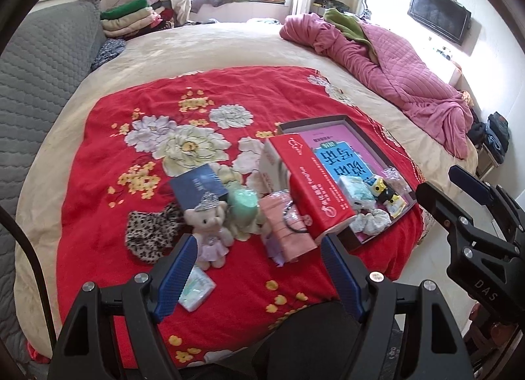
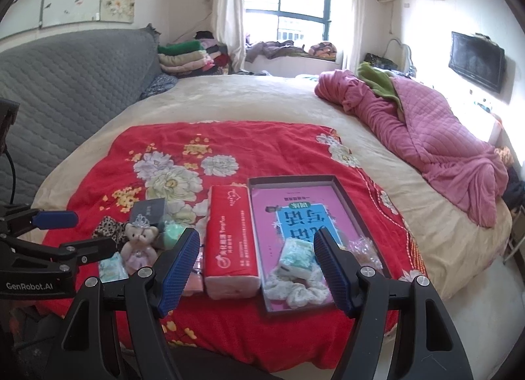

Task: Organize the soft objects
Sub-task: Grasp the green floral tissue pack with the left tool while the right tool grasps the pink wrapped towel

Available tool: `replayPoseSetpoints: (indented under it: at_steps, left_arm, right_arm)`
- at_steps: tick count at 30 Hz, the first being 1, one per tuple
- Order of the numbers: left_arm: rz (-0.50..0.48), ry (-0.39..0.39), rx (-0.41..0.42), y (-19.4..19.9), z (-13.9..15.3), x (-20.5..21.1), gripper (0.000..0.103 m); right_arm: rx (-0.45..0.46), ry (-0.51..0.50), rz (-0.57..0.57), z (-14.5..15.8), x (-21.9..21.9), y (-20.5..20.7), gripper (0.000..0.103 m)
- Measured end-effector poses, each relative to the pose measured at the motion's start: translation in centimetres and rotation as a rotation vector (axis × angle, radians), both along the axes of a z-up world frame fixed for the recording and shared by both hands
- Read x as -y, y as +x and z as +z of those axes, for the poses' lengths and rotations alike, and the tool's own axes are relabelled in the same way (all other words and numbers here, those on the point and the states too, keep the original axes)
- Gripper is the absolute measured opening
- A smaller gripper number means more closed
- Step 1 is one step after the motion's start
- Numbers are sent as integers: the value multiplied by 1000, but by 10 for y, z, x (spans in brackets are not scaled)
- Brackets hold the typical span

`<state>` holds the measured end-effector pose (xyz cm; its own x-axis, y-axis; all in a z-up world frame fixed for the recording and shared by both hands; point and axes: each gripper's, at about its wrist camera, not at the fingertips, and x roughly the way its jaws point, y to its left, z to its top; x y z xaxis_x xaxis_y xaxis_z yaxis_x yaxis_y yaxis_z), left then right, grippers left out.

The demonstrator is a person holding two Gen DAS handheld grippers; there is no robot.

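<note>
— Hand-held grippers? 
— The left hand-held gripper (image 1: 259,265) and the right hand-held gripper (image 2: 257,260) both hover spread, empty.
— Soft things? 
— Teddy bear (image 1: 210,229) on the red blanket (image 1: 131,275); scrunchie (image 2: 295,284) in the box (image 2: 347,192), partly hidden by a finger — beige bed (image 2: 229,97) beyond

Small plush bear (image 1: 210,235), cream with a silver tiara and lilac skirt, sitting upright just ahead of the left tool's left finger. Leopard-print fabric piece (image 1: 149,232) crumpled to the left of it. Mint-green soft roll (image 1: 242,204) right behind the bear, pink folded cloth (image 1: 287,229) lying flat farther right, between the fingers. White lacy scrunchie (image 2: 295,284) inside the dark shallow box (image 2: 259,238), near edge, straight ahead of the right tool, with a pale green tissue pack (image 2: 297,253) just beyond, touching it.
</note>
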<state>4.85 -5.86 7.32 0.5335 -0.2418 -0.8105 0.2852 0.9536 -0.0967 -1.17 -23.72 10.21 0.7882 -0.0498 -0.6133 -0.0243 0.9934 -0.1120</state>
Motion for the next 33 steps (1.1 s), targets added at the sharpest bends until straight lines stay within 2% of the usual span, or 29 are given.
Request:
replayPoseSetpoints:
  at_steps: [6, 16, 26, 33]
  left_arm:
    - [29, 8, -3, -5, -2, -21, 77]
    - [137, 5, -34, -5, -15, -77, 77]
    - [195, -3, -79, -5, -38, -110, 77]
    - [211, -5, -126, -5, -63, -117, 77]
  right_arm:
    - [-7, -9, 31, 1, -16, 1, 74]
    - [-19, -45, 79, 0, -42, 1, 74]
    - [-79, -64, 123, -28, -70, 8, 74]
    - [-156, -30, 128, -62, -78, 18, 74]
